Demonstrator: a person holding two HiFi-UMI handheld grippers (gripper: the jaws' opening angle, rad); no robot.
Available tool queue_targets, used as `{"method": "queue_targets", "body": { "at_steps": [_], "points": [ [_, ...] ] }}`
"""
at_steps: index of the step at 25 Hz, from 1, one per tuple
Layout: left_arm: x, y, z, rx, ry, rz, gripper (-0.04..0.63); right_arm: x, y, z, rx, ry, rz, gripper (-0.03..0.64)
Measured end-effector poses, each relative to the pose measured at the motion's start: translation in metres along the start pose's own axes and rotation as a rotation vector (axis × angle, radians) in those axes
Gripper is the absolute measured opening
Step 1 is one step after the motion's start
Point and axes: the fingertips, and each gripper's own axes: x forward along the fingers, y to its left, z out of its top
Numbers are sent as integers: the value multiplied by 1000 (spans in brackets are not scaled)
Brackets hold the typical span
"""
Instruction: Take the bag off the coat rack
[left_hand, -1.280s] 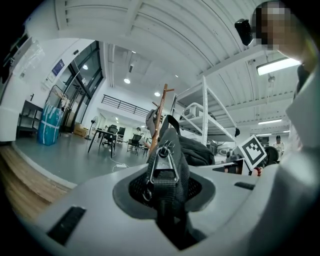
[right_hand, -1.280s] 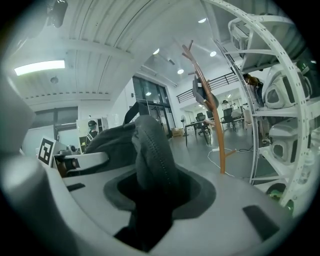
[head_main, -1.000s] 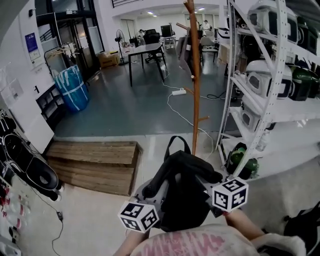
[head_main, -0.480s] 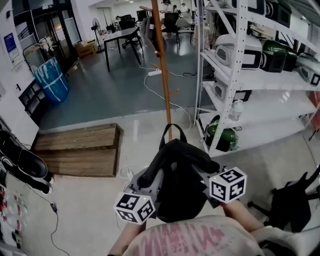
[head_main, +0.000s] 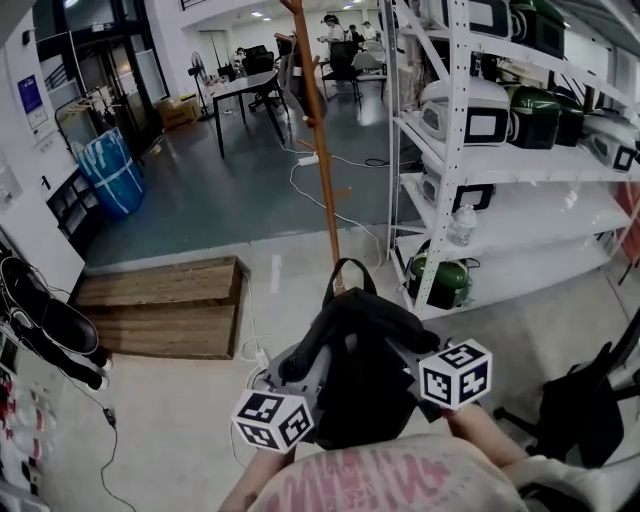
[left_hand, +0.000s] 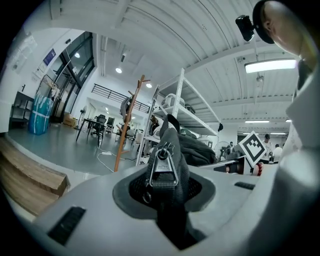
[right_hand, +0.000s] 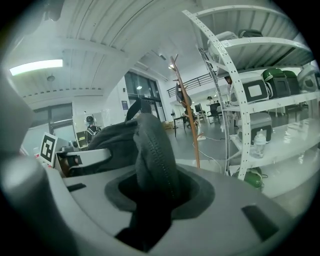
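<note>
— Left gripper (left_hand: 165, 186) and right gripper (right_hand: 154, 192): what are they holding?
— Both clamp the soft black fabric bag (head_main: 360, 375) by its zipped edges. It hangs between them, well apart from the brown wooden coat rack (head_main: 322, 170), with its loop handle pointing toward it.

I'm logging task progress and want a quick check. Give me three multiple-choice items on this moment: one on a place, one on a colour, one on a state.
1. Where is the black fabric bag relative to the brown wooden coat rack?
A hanging on it; B off it, held apart from it; C lying at its foot.
2. What colour is the wrapped bundle on the floor at the left?
A blue; B red; C yellow.
3. How do the left tongs stand?
A open and empty; B shut on the bag; C shut on a shelf post.

1 B: the pole stands apart, beyond the bag.
2 A: its wrap is blue with pale bands.
3 B: the bag's zipper end is pinched between them.
</note>
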Motion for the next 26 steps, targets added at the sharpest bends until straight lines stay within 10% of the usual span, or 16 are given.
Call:
{"method": "queue_targets", "body": {
  "at_steps": [26],
  "points": [
    [0,26,-6,-18,18,8,84,27,6,-6,3,39,7,135]
  ]
}}
